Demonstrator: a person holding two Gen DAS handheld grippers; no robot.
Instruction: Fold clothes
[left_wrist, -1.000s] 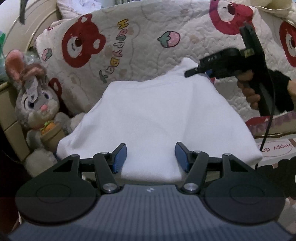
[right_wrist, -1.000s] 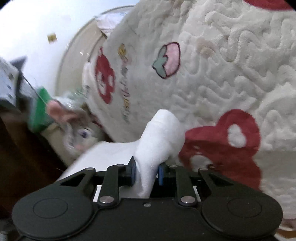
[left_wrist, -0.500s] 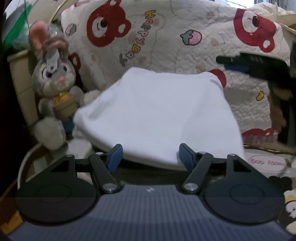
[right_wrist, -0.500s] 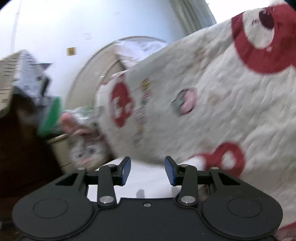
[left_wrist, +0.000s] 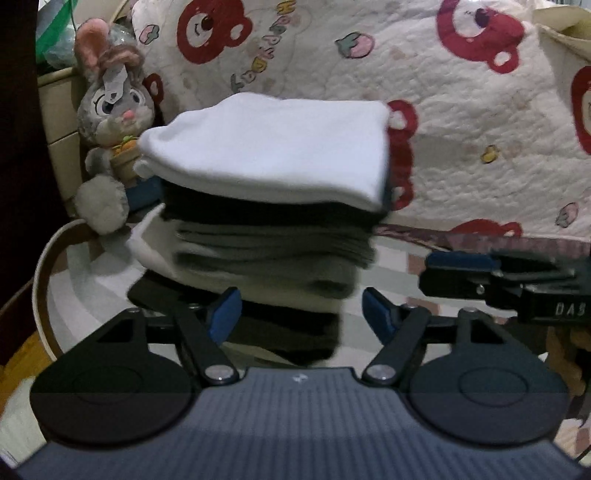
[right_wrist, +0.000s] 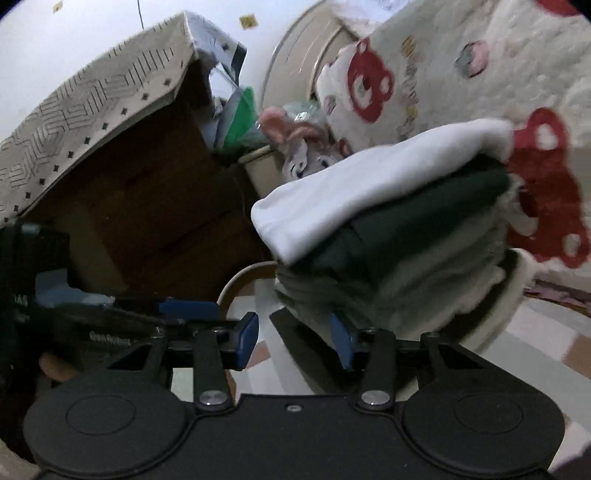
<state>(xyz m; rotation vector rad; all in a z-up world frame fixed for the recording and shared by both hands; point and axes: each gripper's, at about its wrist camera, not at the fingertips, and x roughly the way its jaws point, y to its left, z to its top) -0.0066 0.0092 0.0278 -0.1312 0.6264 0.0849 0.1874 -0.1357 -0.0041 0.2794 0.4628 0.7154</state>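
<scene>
Left tongs (left_wrist: 301, 314): I see them opening, nothing gripped.
Right tongs (right_wrist: 293, 341): parted, empty.
White garment (left_wrist: 269, 155): tops stack.

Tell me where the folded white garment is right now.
The folded white garment lies on top of the stack of folded clothes, center in the left wrist view, right of the plush rabbit and in front of the bear-print quilt.

The folded garment (left_wrist: 266, 155) lies on top of the stack of folded clothes (left_wrist: 273, 254). The plush rabbit (left_wrist: 110, 110) sits left of the stack. The quilt (left_wrist: 461, 122) stands behind and right of the stack. The right hand-held gripper (left_wrist: 458, 273) is right of the stack, apart from it.
</scene>
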